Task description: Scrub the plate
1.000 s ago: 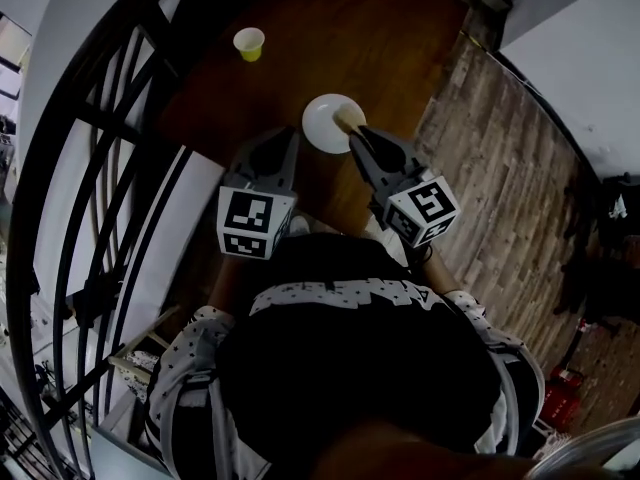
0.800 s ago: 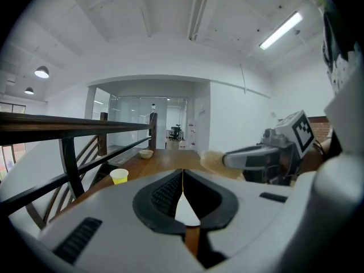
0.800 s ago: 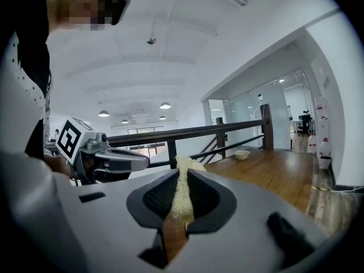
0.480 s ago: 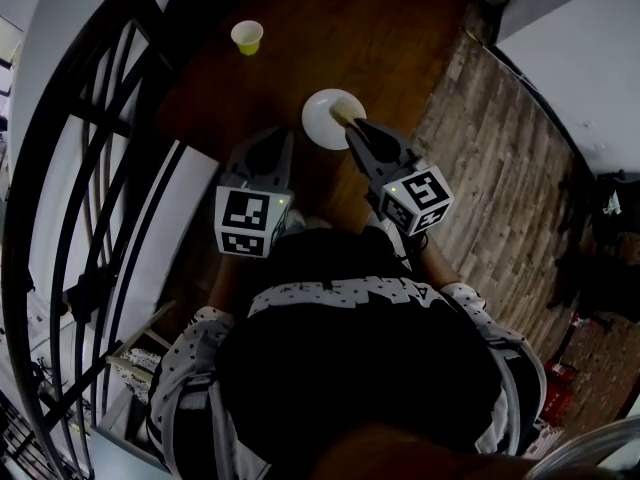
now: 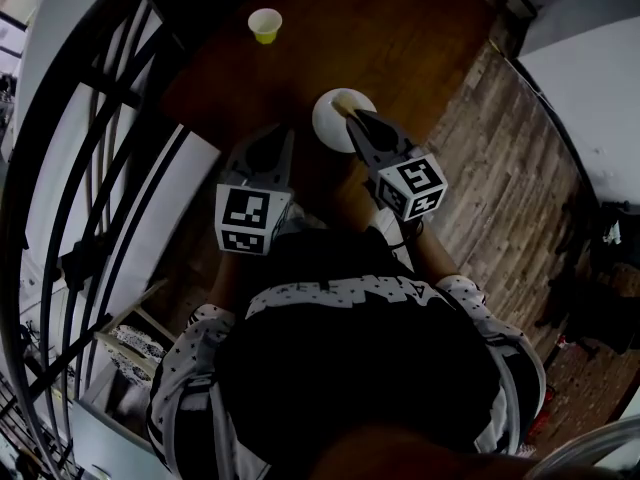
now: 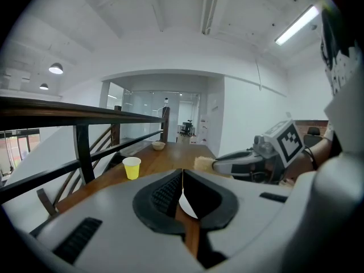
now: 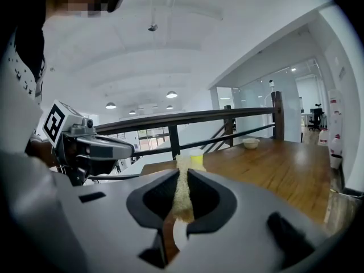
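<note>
Clamping sponge (image 7: 182, 197) over plate (image 5: 330, 125), right hand-held gripper (image 7: 183, 178); left hand-held gripper (image 6: 182, 176) pinching plate rim.

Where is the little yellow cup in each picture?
Head view: the yellow cup stands near the top, left of the middle, on the table.
Left gripper view: the cup is left of the middle, beyond the jaws.
Right gripper view: the cup is at the middle, partly hidden behind the sponge.
Shared landmark: the brown wooden table, which the cup stands on in every view.
</note>
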Action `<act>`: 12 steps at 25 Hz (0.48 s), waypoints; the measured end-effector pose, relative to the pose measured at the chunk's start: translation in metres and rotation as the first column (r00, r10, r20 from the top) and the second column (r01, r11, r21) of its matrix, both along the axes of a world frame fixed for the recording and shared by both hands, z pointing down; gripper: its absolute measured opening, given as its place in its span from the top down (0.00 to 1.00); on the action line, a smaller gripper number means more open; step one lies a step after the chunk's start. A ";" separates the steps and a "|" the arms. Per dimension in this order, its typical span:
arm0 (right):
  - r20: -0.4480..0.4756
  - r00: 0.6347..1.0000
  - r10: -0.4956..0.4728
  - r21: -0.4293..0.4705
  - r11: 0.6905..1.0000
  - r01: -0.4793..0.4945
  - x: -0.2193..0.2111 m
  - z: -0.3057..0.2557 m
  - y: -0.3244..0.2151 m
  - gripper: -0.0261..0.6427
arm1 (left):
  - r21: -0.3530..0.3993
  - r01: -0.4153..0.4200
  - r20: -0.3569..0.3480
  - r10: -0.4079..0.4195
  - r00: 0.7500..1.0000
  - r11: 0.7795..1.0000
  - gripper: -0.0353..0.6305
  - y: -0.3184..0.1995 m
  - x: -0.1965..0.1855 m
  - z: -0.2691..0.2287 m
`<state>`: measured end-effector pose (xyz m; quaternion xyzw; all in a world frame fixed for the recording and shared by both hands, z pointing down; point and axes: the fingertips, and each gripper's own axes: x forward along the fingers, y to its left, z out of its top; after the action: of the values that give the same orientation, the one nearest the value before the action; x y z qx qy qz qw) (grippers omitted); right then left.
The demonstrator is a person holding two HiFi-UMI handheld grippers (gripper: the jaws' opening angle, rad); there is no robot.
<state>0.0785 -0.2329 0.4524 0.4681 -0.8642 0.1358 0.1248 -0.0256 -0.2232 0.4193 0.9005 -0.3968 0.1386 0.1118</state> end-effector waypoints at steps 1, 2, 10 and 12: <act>-0.001 1.000 -0.008 -0.002 1.000 0.008 0.000 0.001 -0.003 0.89 | 0.000 0.005 0.004 -0.005 1.000 1.000 0.93 -0.002 0.001 0.000; -0.003 1.000 -0.016 -0.006 1.000 0.016 0.000 0.003 -0.007 0.89 | 0.002 0.008 0.009 -0.008 1.000 1.000 0.93 -0.004 0.002 0.000; -0.034 0.997 -0.068 -0.076 0.995 0.065 -0.001 0.036 -0.027 0.89 | -0.029 0.047 0.037 -0.046 0.998 0.998 0.93 -0.009 0.001 0.007; -0.044 0.996 -0.080 -0.092 0.993 0.076 -0.001 0.043 -0.031 0.89 | -0.032 0.063 0.039 -0.062 0.997 0.997 0.93 -0.011 -0.001 0.006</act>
<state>0.0774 -0.2639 0.4956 0.4311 -0.8715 0.1586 0.1717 -0.0264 -0.2339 0.4257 0.8829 -0.4245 0.1585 0.1236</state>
